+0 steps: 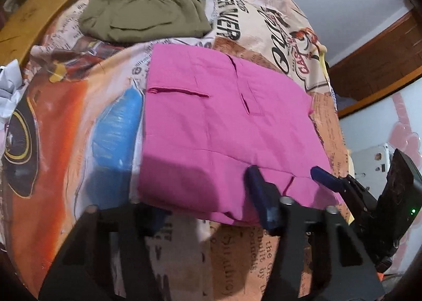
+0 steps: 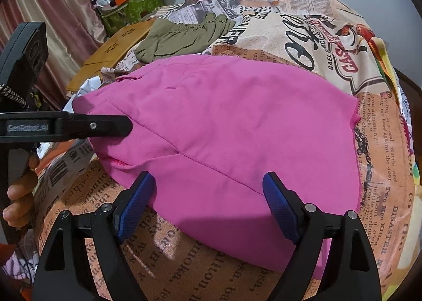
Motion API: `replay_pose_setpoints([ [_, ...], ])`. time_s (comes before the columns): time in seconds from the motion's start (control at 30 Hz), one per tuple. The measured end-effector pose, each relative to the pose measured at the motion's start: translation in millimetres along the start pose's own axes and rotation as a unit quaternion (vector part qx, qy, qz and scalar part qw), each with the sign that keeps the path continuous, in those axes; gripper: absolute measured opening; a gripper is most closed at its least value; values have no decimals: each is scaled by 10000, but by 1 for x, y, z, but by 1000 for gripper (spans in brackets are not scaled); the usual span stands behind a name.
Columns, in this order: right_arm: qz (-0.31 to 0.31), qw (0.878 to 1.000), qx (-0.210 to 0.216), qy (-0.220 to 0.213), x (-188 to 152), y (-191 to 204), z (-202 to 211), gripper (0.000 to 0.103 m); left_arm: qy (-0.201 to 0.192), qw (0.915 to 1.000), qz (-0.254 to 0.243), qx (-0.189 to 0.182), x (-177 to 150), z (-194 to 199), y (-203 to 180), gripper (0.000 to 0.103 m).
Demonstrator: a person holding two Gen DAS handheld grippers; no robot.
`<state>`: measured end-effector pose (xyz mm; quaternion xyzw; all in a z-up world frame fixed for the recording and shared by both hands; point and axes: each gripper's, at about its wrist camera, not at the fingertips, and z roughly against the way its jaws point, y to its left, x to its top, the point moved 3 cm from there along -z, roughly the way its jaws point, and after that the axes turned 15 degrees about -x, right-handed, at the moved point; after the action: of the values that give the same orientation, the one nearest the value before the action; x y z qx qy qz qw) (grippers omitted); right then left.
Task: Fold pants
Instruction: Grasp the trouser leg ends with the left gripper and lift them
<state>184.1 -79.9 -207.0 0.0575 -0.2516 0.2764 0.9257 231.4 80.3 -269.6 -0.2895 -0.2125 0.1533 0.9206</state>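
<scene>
The pink pants (image 2: 232, 127) lay folded into a flat rectangle on the printed bedspread (image 2: 311, 45), with a bundle of olive clothes (image 1: 142, 13) beyond them at the far side. The right gripper (image 2: 208, 203) was held low at the near edge of the pants, its blue pads (image 2: 137, 203) spread wide and holding nothing. The left gripper (image 1: 208, 206) reached in over the pants' near left corner, fingers also spread and empty, a bare hand (image 2: 19, 195) gripping its handle.

Both grippers, left (image 1: 208, 200) and right (image 2: 208, 203), spread wide.
</scene>
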Motion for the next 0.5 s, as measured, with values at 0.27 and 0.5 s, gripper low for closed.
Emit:
replay_pose_setpoints([
  [0.27,-24,10000,51,-8,-1,-1,1,84,-295,9995,57,-4,-1,7,4,30],
  [0.5,-80,9997,219,-18,-1,2,7,82,-624,9936,-603,725,-7,19,-11,22],
])
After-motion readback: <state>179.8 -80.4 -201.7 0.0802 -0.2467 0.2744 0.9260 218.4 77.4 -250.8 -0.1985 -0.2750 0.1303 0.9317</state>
